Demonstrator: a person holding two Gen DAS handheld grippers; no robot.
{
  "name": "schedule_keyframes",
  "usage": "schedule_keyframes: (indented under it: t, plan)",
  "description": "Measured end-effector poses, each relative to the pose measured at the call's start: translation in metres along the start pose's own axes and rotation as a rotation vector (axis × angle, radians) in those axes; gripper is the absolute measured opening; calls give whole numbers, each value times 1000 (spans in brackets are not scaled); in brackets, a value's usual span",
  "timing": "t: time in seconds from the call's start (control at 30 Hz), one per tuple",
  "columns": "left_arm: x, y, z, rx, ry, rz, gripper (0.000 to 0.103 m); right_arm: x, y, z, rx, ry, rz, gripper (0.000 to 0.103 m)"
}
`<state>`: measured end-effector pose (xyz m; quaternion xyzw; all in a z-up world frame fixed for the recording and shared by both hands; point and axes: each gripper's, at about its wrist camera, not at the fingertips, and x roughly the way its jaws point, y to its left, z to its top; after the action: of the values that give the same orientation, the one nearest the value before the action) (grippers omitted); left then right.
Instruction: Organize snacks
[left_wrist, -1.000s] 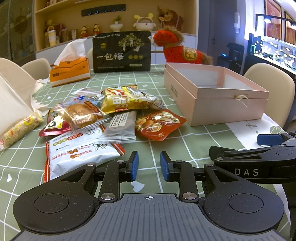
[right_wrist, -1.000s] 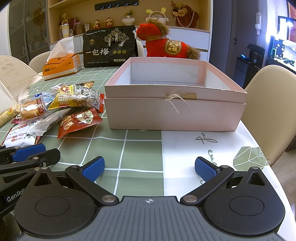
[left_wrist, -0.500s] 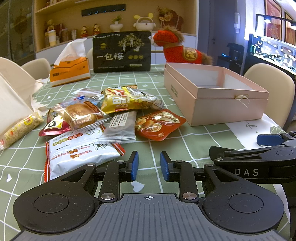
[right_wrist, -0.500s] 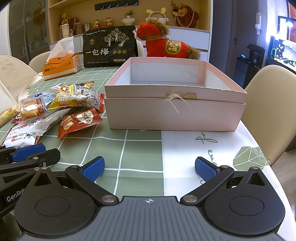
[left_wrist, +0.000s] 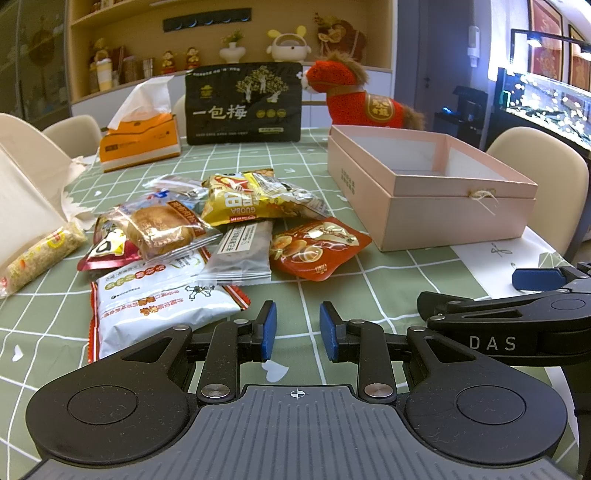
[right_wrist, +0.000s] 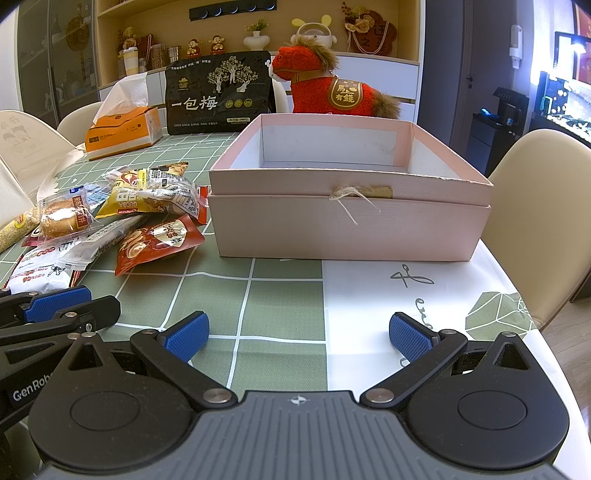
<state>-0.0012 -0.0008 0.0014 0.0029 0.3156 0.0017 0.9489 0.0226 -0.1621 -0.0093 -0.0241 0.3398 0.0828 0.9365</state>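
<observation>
Two grippers hover low over the green checked tablecloth (right_wrist: 284, 295). The left gripper (left_wrist: 294, 326) has its blue pads a narrow gap apart with nothing between them; the right gripper (right_wrist: 299, 338) is spread wide, also empty. The snacks lie in one loose heap left of the single pink box (right_wrist: 351, 225), which stands open with nothing visible inside, near the heap but apart from it. About nine packets can be made out: a yellow one reading "GUOBA" (left_wrist: 236, 206), an orange-red pouch (left_wrist: 317, 249), a white bag with red edges (left_wrist: 159, 299), a clear-wrapped round cake (left_wrist: 162, 227), a grey wrapper (left_wrist: 242, 253), a rice bar (left_wrist: 40, 254); the others are partly buried. Behind stand one black bag printed "一包梅" (right_wrist: 218, 98), one orange tissue box (left_wrist: 140, 142) and one red plush horse (right_wrist: 325, 86). The right gripper's arm reads "DAS", the left's "GenRob".
</observation>
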Motion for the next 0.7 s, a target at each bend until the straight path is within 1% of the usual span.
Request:
schedule_keyframes:
  t: [0.7]
  plan:
    - [1,-2,0,8,0,7,31,0,0,0,0,0,0,103]
